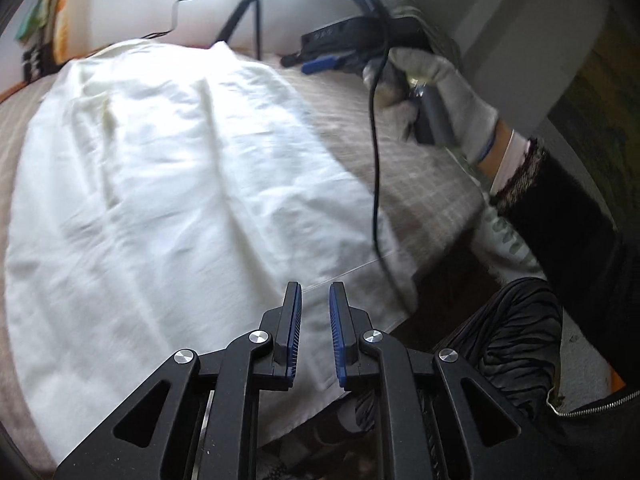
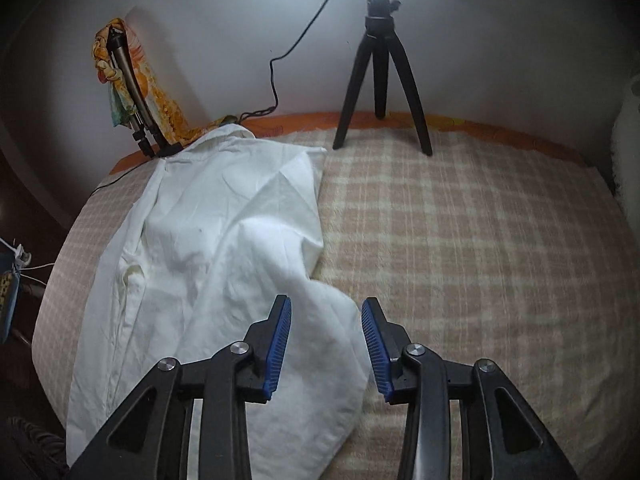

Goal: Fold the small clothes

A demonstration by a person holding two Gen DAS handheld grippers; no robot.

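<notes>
A white garment (image 1: 160, 184) lies spread and wrinkled on a checked blanket (image 1: 420, 168). It also shows in the right wrist view (image 2: 224, 248), folded lengthwise on the blanket's left half. My left gripper (image 1: 315, 292) hovers over the garment's near edge, jaws slightly apart with nothing between them. My right gripper (image 2: 326, 308) is open over the garment's lower right edge, holding nothing. The right gripper also shows in the left wrist view (image 1: 320, 65), held by a gloved hand (image 1: 444, 84) at the far right.
A black tripod (image 2: 382, 68) stands at the back of the blanket (image 2: 480, 260). A second stand with a colourful cloth (image 2: 132, 92) is at the back left. A black cable (image 1: 376, 168) hangs from the right gripper. A bright lamp shines from above.
</notes>
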